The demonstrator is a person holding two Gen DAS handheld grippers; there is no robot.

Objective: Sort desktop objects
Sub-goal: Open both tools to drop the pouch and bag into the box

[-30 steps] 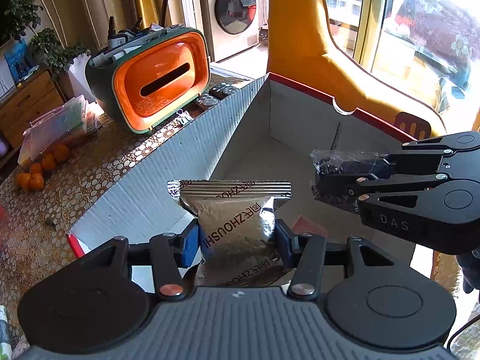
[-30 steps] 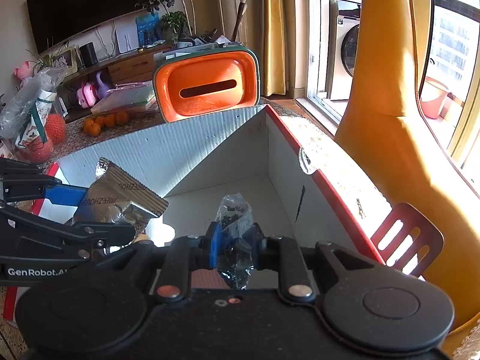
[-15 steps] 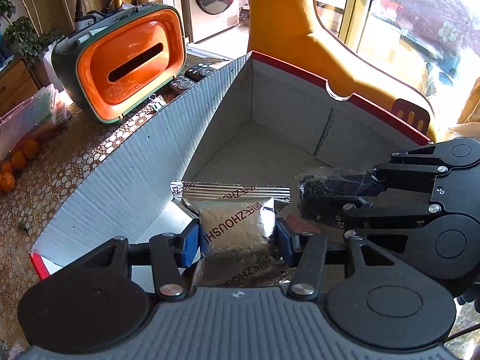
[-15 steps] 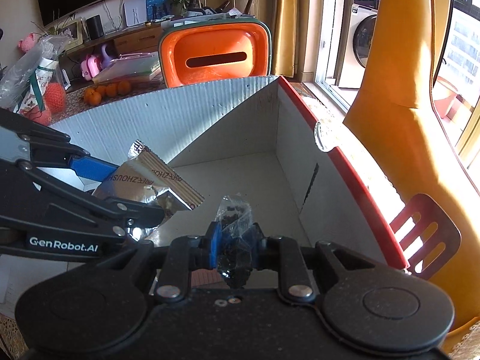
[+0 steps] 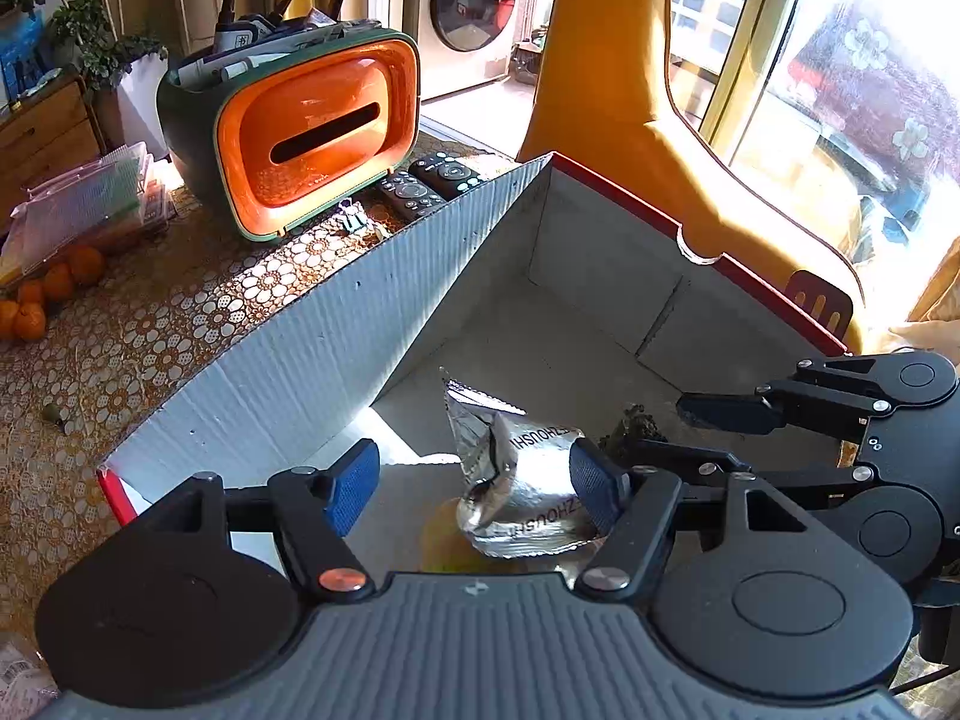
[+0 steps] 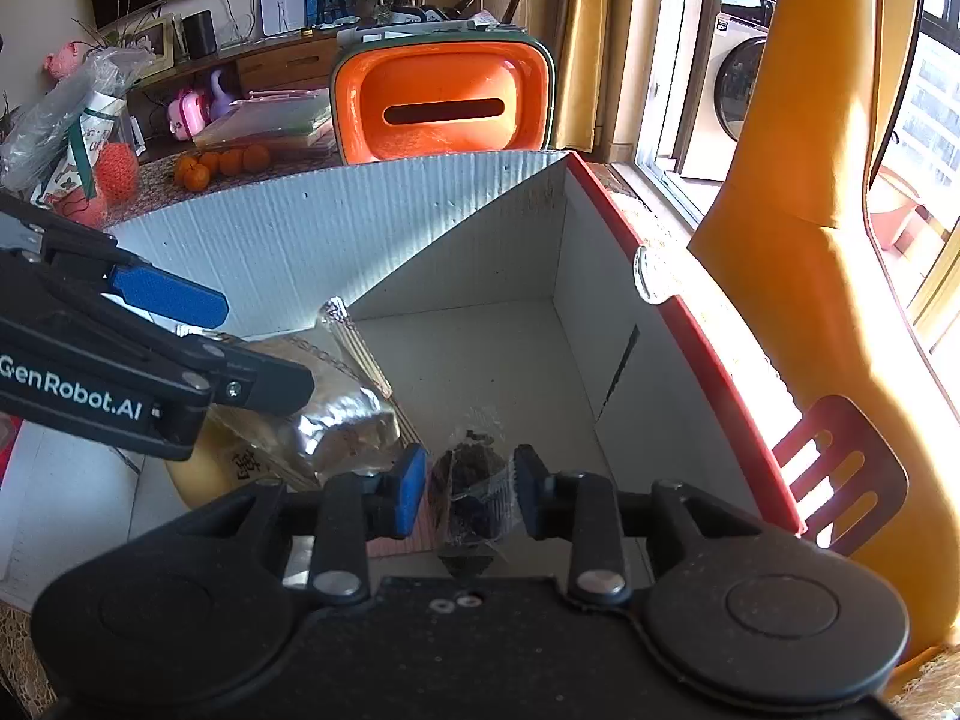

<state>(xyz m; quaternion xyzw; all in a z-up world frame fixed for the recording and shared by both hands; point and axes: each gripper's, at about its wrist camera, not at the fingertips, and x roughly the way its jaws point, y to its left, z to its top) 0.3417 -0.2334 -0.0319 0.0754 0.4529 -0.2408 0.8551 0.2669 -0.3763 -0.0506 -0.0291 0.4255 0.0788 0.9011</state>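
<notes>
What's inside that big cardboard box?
Inside the cardboard box lie a silver foil packet and a small clear bag of dark bits, between open grippers. Something yellow peeks from under the packet; the rest is covered.

Your two grippers crowd the near end of the cardboard box (image 5: 312, 360); the right gripper (image 5: 648, 426) sits just beside the left gripper (image 5: 474, 483). The silver packet (image 5: 516, 480) and dark bag (image 6: 474, 495) lie below them. The box floor toward the far corner is bare. The walls hem you in sideways. The orange holder (image 5: 312, 132) and remotes (image 5: 429, 183) stand beyond the far wall.
</notes>
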